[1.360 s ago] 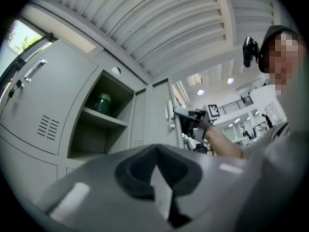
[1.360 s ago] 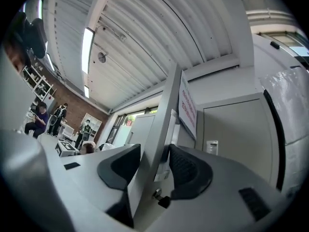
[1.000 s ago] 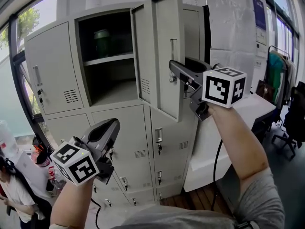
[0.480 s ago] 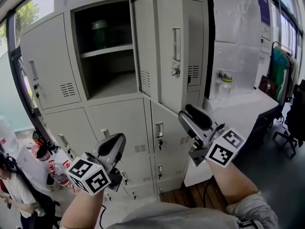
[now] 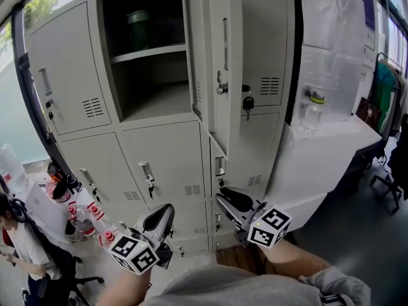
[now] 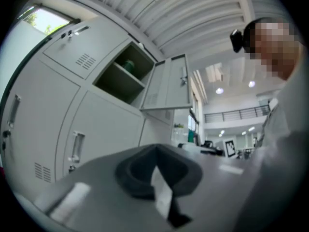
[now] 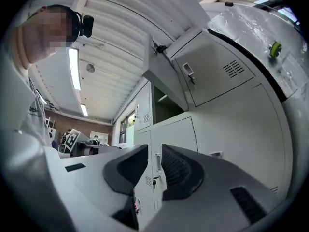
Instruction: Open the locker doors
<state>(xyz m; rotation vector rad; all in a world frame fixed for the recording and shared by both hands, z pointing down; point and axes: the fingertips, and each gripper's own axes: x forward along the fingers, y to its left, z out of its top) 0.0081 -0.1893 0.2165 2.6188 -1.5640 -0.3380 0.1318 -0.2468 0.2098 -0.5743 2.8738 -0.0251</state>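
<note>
The grey locker block (image 5: 162, 164) fills the head view. Its upper middle compartment stands open, the door (image 5: 220, 56) swung out to the right, and a green container (image 5: 139, 27) sits on the top shelf. The other doors I see are closed. My left gripper (image 5: 159, 218) hangs low before the bottom lockers, its jaws shut on nothing (image 6: 155, 151). My right gripper (image 5: 233, 203) is low beside it; its jaws have just been closing but still show a gap with nothing in it (image 7: 154, 151). The open door (image 7: 166, 76) is high above both.
A table under a white cover (image 5: 331, 145) stands right of the lockers, with a bottle (image 5: 312, 110) on it. A seated person (image 5: 19, 247) and several red-labelled bottles (image 5: 83, 218) are at lower left. An office chair (image 5: 392, 171) is at far right.
Both grippers have dropped from beside the open upper door to low before the bottom lockers. The right gripper has come away from the door's handle area and its jaws have narrowed.
</note>
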